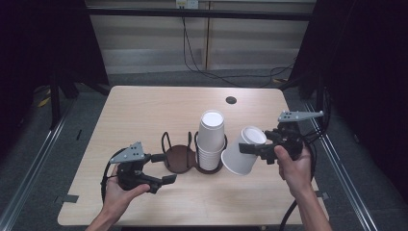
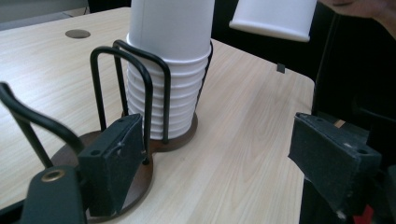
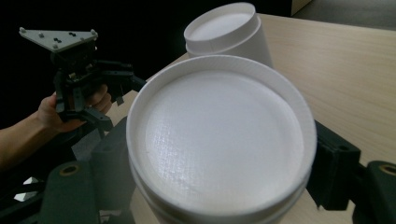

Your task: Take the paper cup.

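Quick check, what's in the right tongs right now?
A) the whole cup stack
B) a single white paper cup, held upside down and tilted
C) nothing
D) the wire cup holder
B: the right tongs clamp one white paper cup, its base facing their camera, tilted beside the cup stack that stands in the wire holder.

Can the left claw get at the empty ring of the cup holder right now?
Probably yes. The left claw holds nothing, and the empty ring lies just beyond it across bare table, the cup stack one ring over.
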